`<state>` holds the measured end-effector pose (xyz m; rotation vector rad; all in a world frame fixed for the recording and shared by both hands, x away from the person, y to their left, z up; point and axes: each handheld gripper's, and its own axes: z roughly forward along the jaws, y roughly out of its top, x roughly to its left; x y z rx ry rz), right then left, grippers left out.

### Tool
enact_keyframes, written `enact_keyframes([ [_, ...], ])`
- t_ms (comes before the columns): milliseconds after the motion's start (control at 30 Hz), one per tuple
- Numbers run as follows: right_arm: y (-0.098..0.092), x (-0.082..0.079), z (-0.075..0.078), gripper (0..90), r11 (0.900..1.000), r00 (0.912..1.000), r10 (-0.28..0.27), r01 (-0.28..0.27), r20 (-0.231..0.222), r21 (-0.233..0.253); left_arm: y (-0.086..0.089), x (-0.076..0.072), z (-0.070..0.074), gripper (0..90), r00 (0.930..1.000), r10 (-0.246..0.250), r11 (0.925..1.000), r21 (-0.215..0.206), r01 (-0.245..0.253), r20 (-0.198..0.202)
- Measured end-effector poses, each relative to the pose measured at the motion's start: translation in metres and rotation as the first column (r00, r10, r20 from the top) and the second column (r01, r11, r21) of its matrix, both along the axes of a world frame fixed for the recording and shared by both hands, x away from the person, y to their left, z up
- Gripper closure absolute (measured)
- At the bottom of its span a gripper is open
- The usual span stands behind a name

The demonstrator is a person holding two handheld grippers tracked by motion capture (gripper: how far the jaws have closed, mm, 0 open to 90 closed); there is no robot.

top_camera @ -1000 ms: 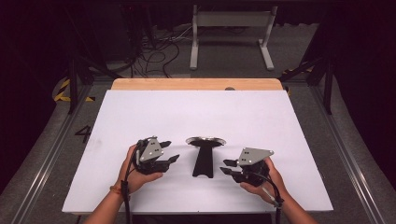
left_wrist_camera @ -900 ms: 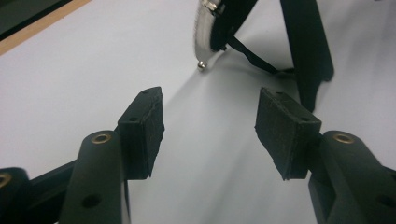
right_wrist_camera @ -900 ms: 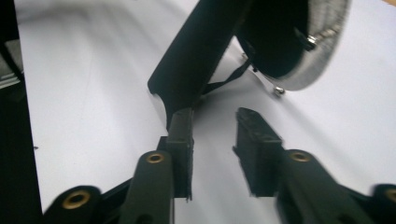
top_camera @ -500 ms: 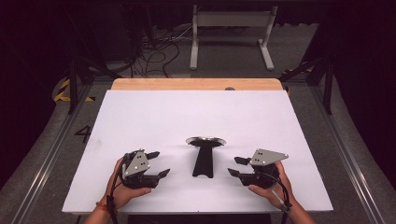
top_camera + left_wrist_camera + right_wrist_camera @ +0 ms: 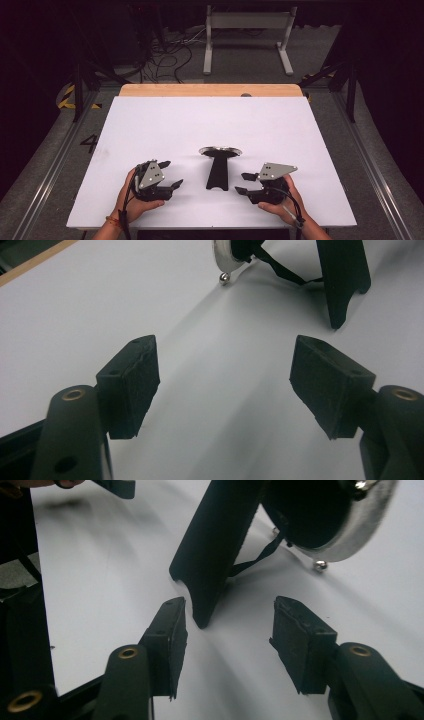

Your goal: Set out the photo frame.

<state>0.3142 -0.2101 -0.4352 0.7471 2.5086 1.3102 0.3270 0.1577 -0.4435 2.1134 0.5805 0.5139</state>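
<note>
Left gripper (image 5: 172,176) near tabletop (image 5: 150,125) front edge, jaws spread, empty. Right gripper (image 5: 243,183) likewise spread, empty. Stand mirror (image 5: 219,165) lies between them at mid-tabletop, untouched, prop leg toward person. Judgement: grasp not begun, whole job outstanding. Floor marking "4" (image 5: 90,143) legible beyond tabletop's left side; no brand seen.
</note>
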Motion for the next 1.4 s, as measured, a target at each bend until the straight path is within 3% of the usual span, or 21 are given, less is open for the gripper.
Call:
enact_keyframes([
  [167,0.010,-0.003,-0.002,56.1,0.999,0.9993,0.037,-0.037,-0.010,-0.018,-0.003,0.015,0.009,32.0,0.9999,0.012,0.9997,-0.022,-0.011,0.009],
  [233,0.013,-0.003,-0.002,56.4,0.999,0.9991,0.041,-0.041,-0.012,-0.027,-0.006,0.023,0.013,33.9,1.0000,0.001,0.9991,-0.041,-0.002,-0.007],
  [333,0.017,-0.001,-0.004,54.0,0.999,0.9988,0.036,-0.037,-0.034,-0.028,-0.017,0.034,0.017,33.5,0.9999,-0.011,0.9998,-0.016,0.011,-0.001],
  [533,0.027,0.008,-0.007,49.1,0.999,0.9974,0.021,-0.023,-0.068,-0.031,-0.045,0.049,0.019,31.7,0.9989,-0.045,0.9983,-0.037,0.045,-0.008],
  [733,0.034,0.022,-0.016,47.7,1.000,0.9884,0.018,-0.017,-0.151,0.008,-0.065,0.061,0.023,29.7,0.9986,-0.052,0.9978,-0.042,0.052,0.001],
  [833,0.040,0.025,-0.022,47.7,1.000,0.9841,0.024,-0.021,-0.176,0.015,-0.070,0.062,0.029,30.0,0.9978,-0.065,0.9942,-0.085,0.066,0.009],
  [867,0.041,0.025,-0.024,48.3,1.000,0.9832,0.025,-0.023,-0.181,0.017,-0.072,0.061,0.031,31.5,0.9973,-0.067,0.9943,-0.080,0.070,0.030],
  [1067,0.047,0.027,-0.027,54.9,0.999,0.9827,0.030,-0.027,-0.183,0.016,-0.079,0.059,0.035,44.9,0.9910,-0.128,0.9897,-0.058,0.131,0.038],
  [1200,0.049,0.029,-0.027,64.1,0.999,0.9837,0.021,-0.014,-0.179,0.037,-0.083,0.055,0.034,60.5,0.9878,-0.148,0.9881,-0.036,0.149,0.050],
  [1300,0.043,0.032,-0.028,71.2,0.998,0.9796,0.015,-0.002,-0.201,0.063,-0.084,0.052,0.033,60.9,0.9889,-0.131,0.9912,-0.010,0.132,0.070],
  [1400,0.041,0.033,-0.027,73.2,0.998,0.9784,0.035,-0.025,-0.204,0.051,-0.084,0.050,0.032,61.6,0.9894,-0.123,0.9924,0.005,0.123,0.076],
])
